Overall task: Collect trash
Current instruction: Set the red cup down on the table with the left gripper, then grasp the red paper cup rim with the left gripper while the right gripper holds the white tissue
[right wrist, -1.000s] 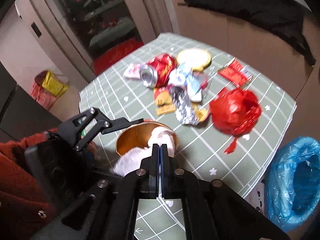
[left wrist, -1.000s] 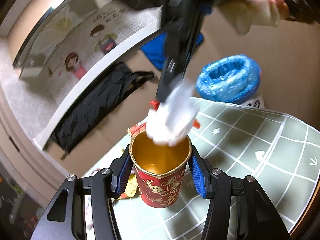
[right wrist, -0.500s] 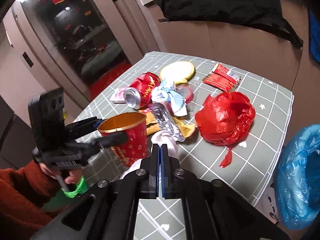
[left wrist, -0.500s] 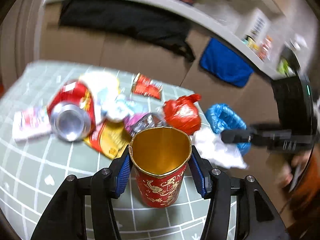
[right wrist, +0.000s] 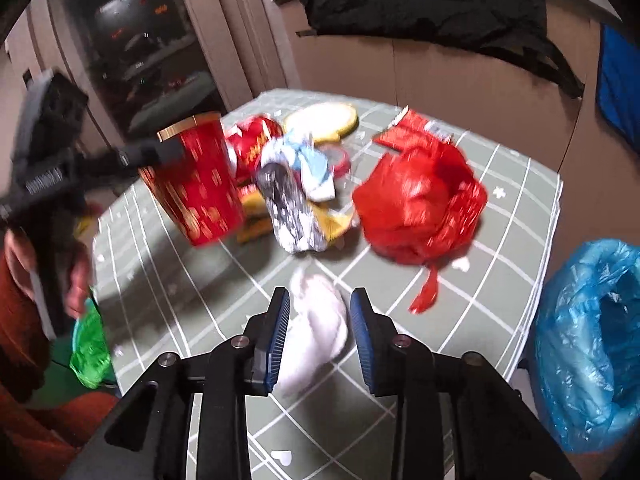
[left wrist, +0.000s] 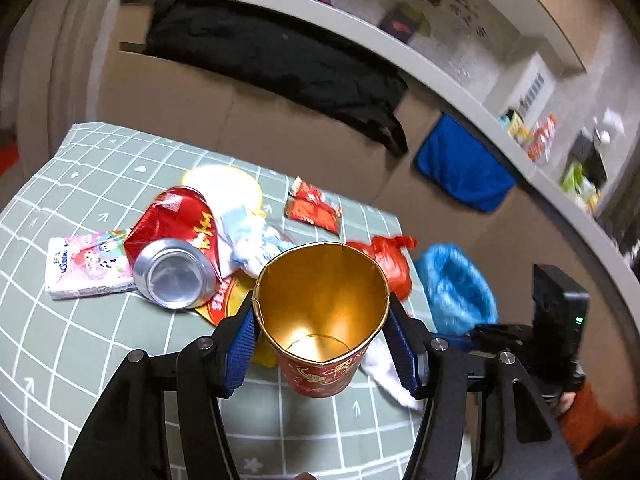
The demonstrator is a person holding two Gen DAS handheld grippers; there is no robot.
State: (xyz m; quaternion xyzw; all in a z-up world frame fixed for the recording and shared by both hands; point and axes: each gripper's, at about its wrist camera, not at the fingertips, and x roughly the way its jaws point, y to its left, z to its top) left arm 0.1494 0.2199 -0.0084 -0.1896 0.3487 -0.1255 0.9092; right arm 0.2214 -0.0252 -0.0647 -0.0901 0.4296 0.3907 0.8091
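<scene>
My left gripper (left wrist: pixel 322 344) is shut on a red and gold paper cup (left wrist: pixel 322 320), held above the green checked table (left wrist: pixel 80 320); the cup is empty inside. It also shows in the right wrist view (right wrist: pixel 196 184). My right gripper (right wrist: pixel 320 336) is open, and a white crumpled tissue (right wrist: pixel 320 328) lies on the table between its fingers. The tissue shows beside the cup in the left wrist view (left wrist: pixel 390 372). A trash pile holds a crushed red can (left wrist: pixel 176 252), a red plastic bag (right wrist: pixel 420 204), foil (right wrist: pixel 288 208) and wrappers.
A bin lined with a blue bag (right wrist: pixel 592 340) stands off the table's right edge, also in the left wrist view (left wrist: pixel 456 288). A pink tissue pack (left wrist: pixel 88 268) lies at the left. A green bag (right wrist: pixel 90 348) lies on the floor. Cardboard panels (left wrist: pixel 280 128) line the wall behind.
My right gripper drew the tissue away from the cup, lowered it to the table and opened. My left gripper swung the cup round toward the trash pile, still holding it.
</scene>
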